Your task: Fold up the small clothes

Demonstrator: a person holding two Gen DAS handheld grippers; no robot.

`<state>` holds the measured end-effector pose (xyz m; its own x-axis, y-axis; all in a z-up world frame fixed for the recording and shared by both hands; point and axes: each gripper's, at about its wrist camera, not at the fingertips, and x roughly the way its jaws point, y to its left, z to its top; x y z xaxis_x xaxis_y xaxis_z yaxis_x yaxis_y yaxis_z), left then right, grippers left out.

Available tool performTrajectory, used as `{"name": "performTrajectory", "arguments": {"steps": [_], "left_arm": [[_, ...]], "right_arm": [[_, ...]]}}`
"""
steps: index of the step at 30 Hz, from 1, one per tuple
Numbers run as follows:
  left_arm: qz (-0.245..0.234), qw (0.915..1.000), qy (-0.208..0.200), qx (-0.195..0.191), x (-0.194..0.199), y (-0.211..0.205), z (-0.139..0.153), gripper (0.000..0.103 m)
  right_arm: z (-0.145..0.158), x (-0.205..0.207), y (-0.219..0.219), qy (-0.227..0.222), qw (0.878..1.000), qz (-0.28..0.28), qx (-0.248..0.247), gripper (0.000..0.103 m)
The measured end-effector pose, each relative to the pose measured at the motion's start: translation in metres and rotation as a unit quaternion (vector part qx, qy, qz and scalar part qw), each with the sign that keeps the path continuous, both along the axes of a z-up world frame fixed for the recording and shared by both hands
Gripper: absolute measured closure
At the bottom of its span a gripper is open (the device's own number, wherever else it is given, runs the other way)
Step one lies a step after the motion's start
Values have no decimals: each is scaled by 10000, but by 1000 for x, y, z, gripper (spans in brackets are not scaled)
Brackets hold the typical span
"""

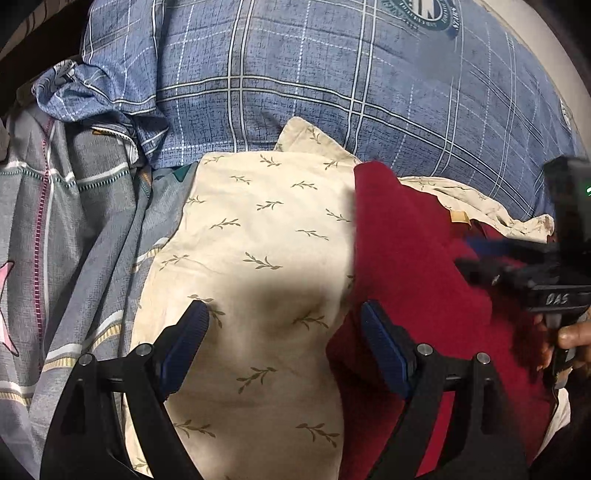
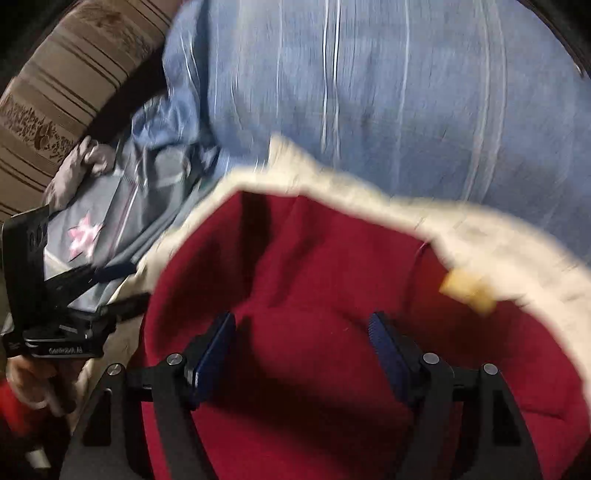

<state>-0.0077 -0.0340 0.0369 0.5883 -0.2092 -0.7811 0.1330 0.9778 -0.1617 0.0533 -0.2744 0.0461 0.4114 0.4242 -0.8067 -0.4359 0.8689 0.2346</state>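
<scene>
Left gripper [image 1: 282, 323]: jaws wide apart, nothing between the pads, hovering over the cream cloth [image 1: 255, 236]. Its right blue pad sits at the edge of the red garment [image 1: 417, 258]; contact cannot be judged.

Right gripper [image 2: 303, 343]: jaws apart, pads clear of fabric, red garment lying below and between them, not pinched. Right wrist view is motion-blurred. In the left wrist view this gripper enters from the right edge, with fingers of the person's hand [image 1: 574, 334] on its handle.

Count:
- grippers: two, each with two blue-padded fingers
- red garment: one, lying on the cream cloth, right of the cloth's middle
- cream cloth with small leaf sprigs: one, spread under the garment
- tan tag [image 2: 467, 290]: one, at the boundary of red and cream; no print legible
- blue plaid pillow [image 1: 332, 81]: one, beyond the cream cloth
- grey striped bedding [image 1: 74, 221]: one, left of the cream cloth, with a pink star [image 2: 83, 236]
- brown striped fabric [image 2: 66, 92]: one patch, upper left of the right wrist view

Writing: "DAS" on the right gripper's body in the left wrist view. Round dark-green emblem [image 1: 421, 14] on the pillow carries ring lettering, too cropped to read. Small print on the left gripper's body in the right wrist view, blurred.
</scene>
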Motion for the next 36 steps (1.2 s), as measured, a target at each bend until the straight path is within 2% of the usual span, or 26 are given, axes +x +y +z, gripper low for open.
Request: {"name": "performTrajectory", "arguments": {"steps": [1, 2, 3, 6, 9, 12, 14, 16, 19, 22, 25, 27, 28, 33, 36], "left_arm": [[16, 10000, 8, 2, 1, 0, 0, 19], [24, 10000, 3, 5, 1, 0, 0, 19], [32, 10000, -18, 2, 1, 0, 1, 19], [57, 9999, -106, -28, -1, 0, 3, 19], [47, 9996, -230, -131, -4, -1, 7, 19], [-45, 9994, -292, -173, -6, -6, 9, 19], [-122, 9994, -286, -140, -7, -11, 9, 19], [-165, 9992, -329, -166, -8, -13, 11, 19], [-257, 9986, -388, -257, -8, -16, 14, 19], [-327, 9992, -236, -38, -3, -25, 5, 19], [-291, 9990, 26, 339, 2, -31, -11, 18], [-278, 9992, 74, 283, 3, -29, -13, 17], [-280, 9992, 73, 287, 4, -28, -13, 17], [-304, 9991, 73, 283, 4, -28, -13, 17], [-310, 9991, 90, 273, 4, -27, -14, 17]], "right_arm": [[1, -7, 1, -125, 9998, 9, -162, 52], [3, -13, 1, -253, 9993, 56, -285, 65], [5, -17, 1, -371, 9985, 60, -396, 86], [15, -24, -7, -640, 9965, -194, -493, 90], [21, -22, -6, -1156, 9855, -702, -1027, 91], [5, -12, -6, -828, 9890, -887, -841, 88], [2, -14, -7, -763, 9876, -1043, -887, 79], [12, -21, -15, -806, 9870, -1214, -674, 58], [30, -30, -19, -1026, 9869, -1198, -331, 48], [30, -28, 2, -1085, 9892, -887, -420, 48], [11, -17, 34, -1081, 9892, -607, -779, 46], [-9, -7, 49, -855, 9872, -641, -1181, 46], [-14, -4, 50, -827, 9869, -679, -1209, 46], [18, -21, 24, -784, 9899, -836, -838, 45], [43, -52, -15, -1131, 9805, -1175, -1101, 27]]}}
